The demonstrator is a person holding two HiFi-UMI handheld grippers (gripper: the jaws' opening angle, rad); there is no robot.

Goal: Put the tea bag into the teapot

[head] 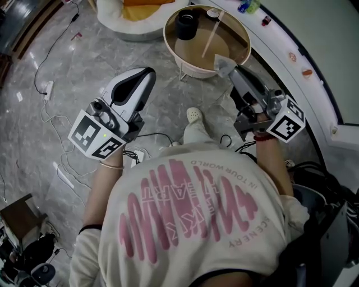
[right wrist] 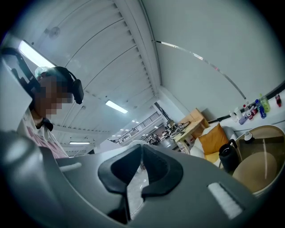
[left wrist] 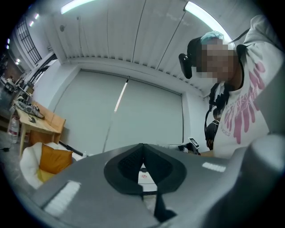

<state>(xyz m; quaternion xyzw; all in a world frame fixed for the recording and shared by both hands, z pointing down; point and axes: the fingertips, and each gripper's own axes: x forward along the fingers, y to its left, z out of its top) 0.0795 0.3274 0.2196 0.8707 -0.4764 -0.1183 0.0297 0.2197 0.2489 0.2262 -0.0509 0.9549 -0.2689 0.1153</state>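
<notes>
The black teapot (head: 186, 25) stands on the far left part of a round tray table (head: 241, 53); it also shows in the right gripper view as the black teapot (right wrist: 227, 156). My right gripper (head: 232, 70) is shut on a pale tea bag (head: 222, 63), held over the table's near rim. In the right gripper view the whitish tea bag (right wrist: 136, 187) hangs pinched between the dark pads. My left gripper (head: 149, 73) hovers over the floor left of the table, its jaws (left wrist: 142, 149) shut with nothing between them.
A thin pale stick (head: 211, 35) lies across the tray table. A white seat with an orange cushion (head: 134, 12) stands behind. Cables (head: 50, 115) trail over the marble floor. A curved white counter (head: 297, 61) runs along the right. The person's white shoe (head: 194, 115) is below the table.
</notes>
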